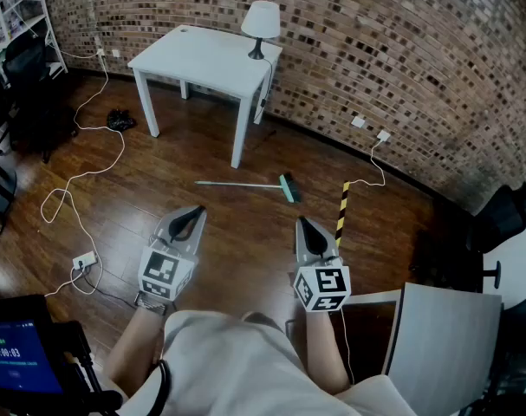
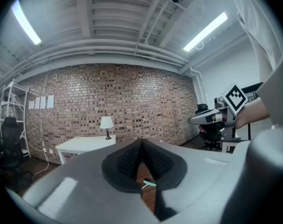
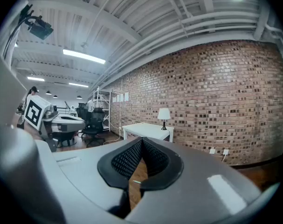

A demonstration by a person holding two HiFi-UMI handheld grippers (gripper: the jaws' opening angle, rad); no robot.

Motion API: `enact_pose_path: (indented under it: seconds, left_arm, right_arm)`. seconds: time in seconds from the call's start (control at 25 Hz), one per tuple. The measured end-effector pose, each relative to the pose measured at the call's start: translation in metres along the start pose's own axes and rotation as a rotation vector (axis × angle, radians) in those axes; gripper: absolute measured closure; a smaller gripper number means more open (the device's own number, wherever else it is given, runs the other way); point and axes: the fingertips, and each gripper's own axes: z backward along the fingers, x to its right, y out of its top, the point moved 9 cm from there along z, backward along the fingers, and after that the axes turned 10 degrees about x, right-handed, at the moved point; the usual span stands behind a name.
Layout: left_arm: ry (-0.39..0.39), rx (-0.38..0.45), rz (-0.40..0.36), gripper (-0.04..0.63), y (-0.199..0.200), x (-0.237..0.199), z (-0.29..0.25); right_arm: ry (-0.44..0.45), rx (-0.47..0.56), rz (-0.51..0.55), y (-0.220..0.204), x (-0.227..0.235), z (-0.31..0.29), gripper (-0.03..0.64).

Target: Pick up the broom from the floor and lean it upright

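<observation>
The broom (image 1: 245, 185) lies flat on the wooden floor in front of the white table, thin pale handle pointing left, teal head (image 1: 288, 188) at the right. My left gripper (image 1: 196, 210) and right gripper (image 1: 301, 221) hover side by side nearer to me, both pointing toward the broom and well short of it. Each has its jaws shut with nothing between them. In the left gripper view the broom (image 2: 149, 184) shows small, below the closed jaw tips (image 2: 141, 141). It is only a speck (image 3: 135, 181) under the tips (image 3: 141, 139) in the right gripper view.
A white table (image 1: 206, 59) with a lamp (image 1: 262, 20) stands against the brick wall. White cables (image 1: 81, 180) and a power strip (image 1: 85, 259) lie on the floor at left. A black-and-yellow striped pole (image 1: 341, 211) rises beside my right gripper. Office chairs (image 1: 505, 211) stand right.
</observation>
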Motion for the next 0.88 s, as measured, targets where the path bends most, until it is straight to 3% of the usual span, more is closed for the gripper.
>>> enact_pose_path:
  seconds: [0.36,0.64,0.88]
  left_arm:
    - [0.000,0.004,0.004,0.597,-0.017,-0.036,-0.020]
    - [-0.013,-0.027,-0.024,0.597,-0.031,-0.056,-0.105]
    - [0.058,-0.016,-0.030,0.597,-0.039,-0.086,-0.206]
  right_arm:
    - [-0.036,-0.014,0.005,-0.016,0.008,-0.029,0.604]
    - [-0.017,-0.019,-0.015,-0.029,0.064,-0.108,0.604]
    - [0.050,0.024,0.030,-0.018,0.128,-0.205,0.604]
